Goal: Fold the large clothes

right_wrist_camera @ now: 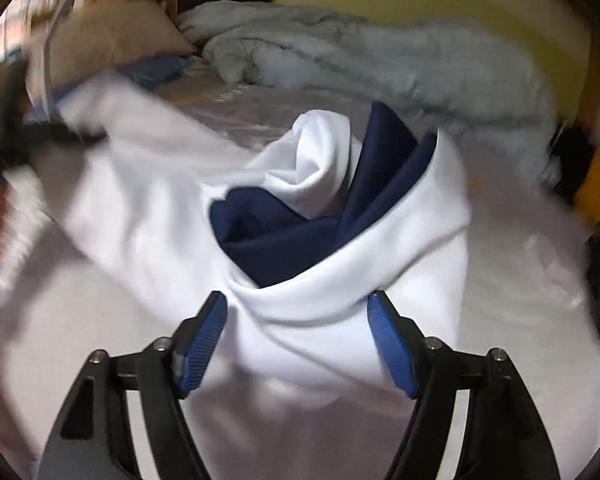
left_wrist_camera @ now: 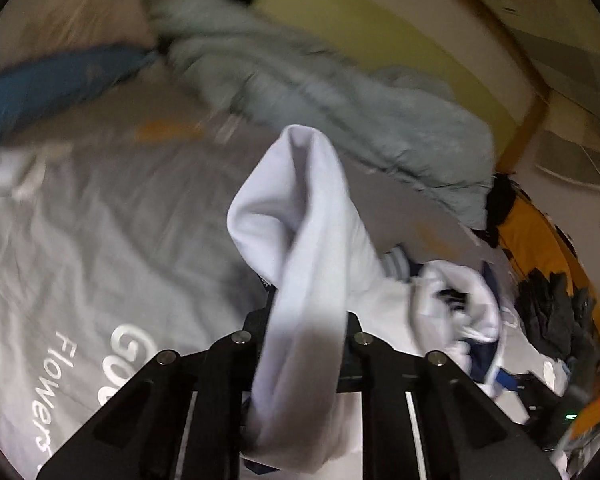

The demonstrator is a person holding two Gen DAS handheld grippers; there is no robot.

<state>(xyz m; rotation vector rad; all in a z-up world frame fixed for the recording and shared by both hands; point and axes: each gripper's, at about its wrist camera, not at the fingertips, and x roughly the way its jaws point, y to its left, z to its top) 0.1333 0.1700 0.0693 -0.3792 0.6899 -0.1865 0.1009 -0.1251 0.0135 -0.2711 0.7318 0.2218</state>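
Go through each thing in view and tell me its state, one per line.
White hooded garment with navy lining: bunched, unfolded, lifted.
Left gripper: shut on a white fold.
Right gripper: open, cloth between its blue pads.
Pale blue quilt: crumpled.
Grey bedsheet: spread, wrinkled.

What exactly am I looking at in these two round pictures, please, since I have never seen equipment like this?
There is no robot here: a person holds a two-finger gripper in each hand, and a fisheye camera on each looks forward along its fingers, hence the round, bent pictures. The black bars at the bottom are the gripper's own linkage.

In the left wrist view, the left gripper is closed on a fold of the white hoodie, lifting it above a grey printed bedsheet. A pale blue duvet lies bunched behind.

In the right wrist view, the right gripper is open, its blue-padded fingers on either side of the hoodie's white fabric without pinching it. The navy lining shows inside.

The images are motion-blurred.
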